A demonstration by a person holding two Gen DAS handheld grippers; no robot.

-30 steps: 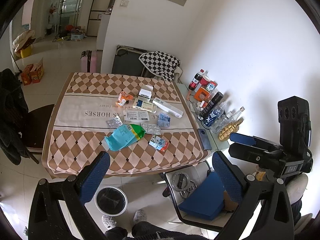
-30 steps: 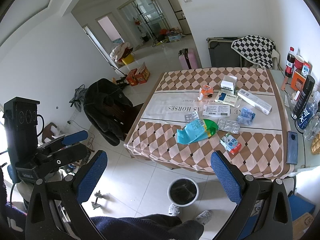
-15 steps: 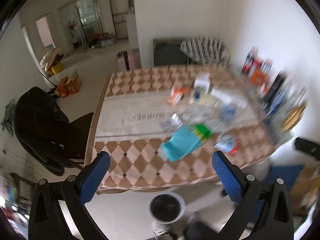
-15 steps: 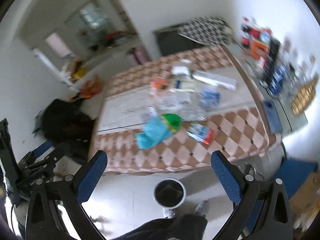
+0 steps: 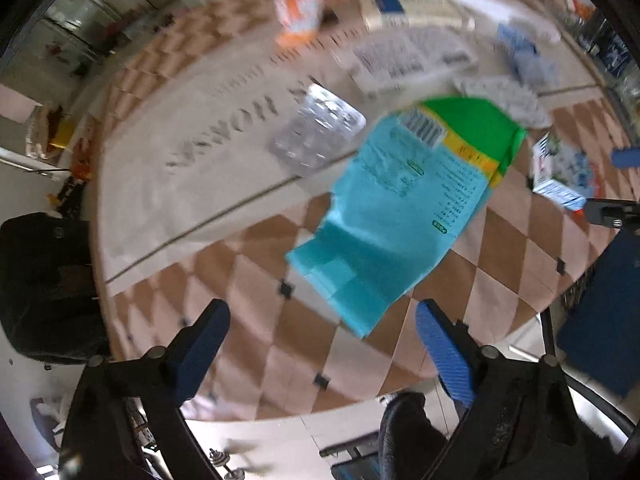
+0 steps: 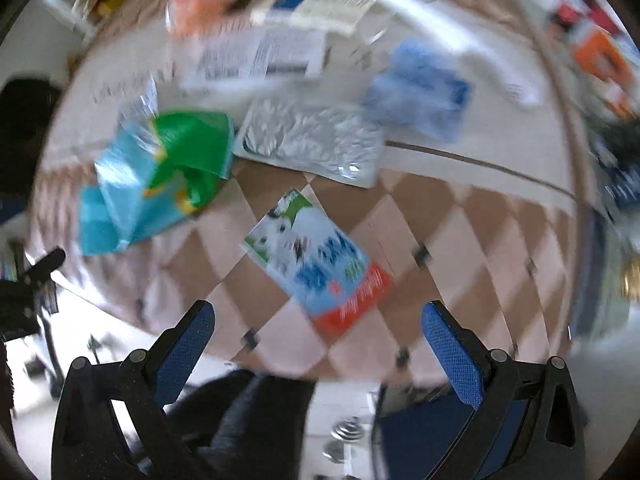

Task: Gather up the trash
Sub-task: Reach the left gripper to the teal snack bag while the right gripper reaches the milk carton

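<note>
A teal and green plastic bag [image 5: 404, 208] lies on the checkered tablecloth [image 5: 224, 280], just ahead of my open, empty left gripper [image 5: 320, 344]. It also shows at the left of the right wrist view [image 6: 156, 176]. A small blue, white and red packet [image 6: 320, 268] lies just ahead of my open, empty right gripper [image 6: 316, 344]; it shows at the right edge of the left wrist view [image 5: 560, 180]. A silver blister pack [image 5: 320, 132] lies beyond the bag. Another blister pack [image 6: 312, 140] lies beyond the packet. Both views are motion-blurred.
Farther back on the table are an orange wrapper [image 5: 304, 8], paper leaflets [image 5: 404, 60], white boxes [image 6: 320, 4] and a blue packet [image 6: 420, 88]. A dark jacket hangs on a chair [image 5: 44, 280] at the left. Bottles stand at the table's right edge [image 6: 612, 160].
Both grippers have moved forward and down, from well back in the room to just above the table's near edge. The trash items now fill both views. Both grippers stay open.
</note>
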